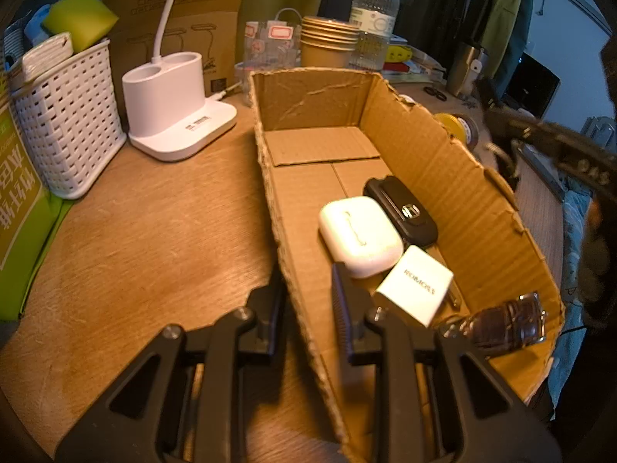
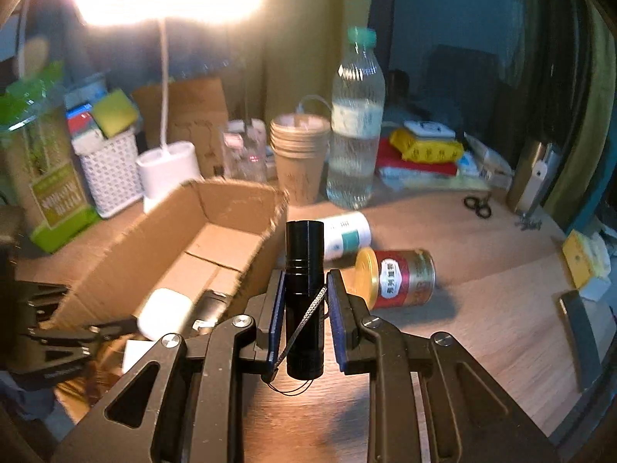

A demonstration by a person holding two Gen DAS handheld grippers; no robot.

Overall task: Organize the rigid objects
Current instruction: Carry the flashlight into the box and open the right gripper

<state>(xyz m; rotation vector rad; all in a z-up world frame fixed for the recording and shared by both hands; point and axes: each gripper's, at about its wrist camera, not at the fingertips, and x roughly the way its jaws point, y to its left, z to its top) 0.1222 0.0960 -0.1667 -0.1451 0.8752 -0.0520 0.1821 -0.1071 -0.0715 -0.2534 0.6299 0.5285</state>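
Observation:
A cardboard box (image 1: 455, 177) lies open on the wooden table. Inside it are a white earbuds case (image 1: 358, 235), a black car key (image 1: 401, 210), a white charger (image 1: 416, 283) and a dark watch (image 1: 505, 324). My left gripper (image 1: 306, 289) straddles the box's near left wall, one finger outside and one inside, shut on the wall. My right gripper (image 2: 306, 289) is shut on a black flashlight (image 2: 304, 289) with a grey lanyard, held above the table just right of the box (image 2: 216, 216). The left gripper (image 2: 50, 347) shows at that view's left edge.
A white lamp base (image 1: 173, 100), a white basket (image 1: 69, 123), paper cups (image 1: 327, 42) and a water bottle (image 1: 374, 19) stand behind the box. A red tin (image 2: 401, 277) and a white bottle (image 2: 347, 233) lie right of the box. Scissors (image 2: 478, 206) lie farther back.

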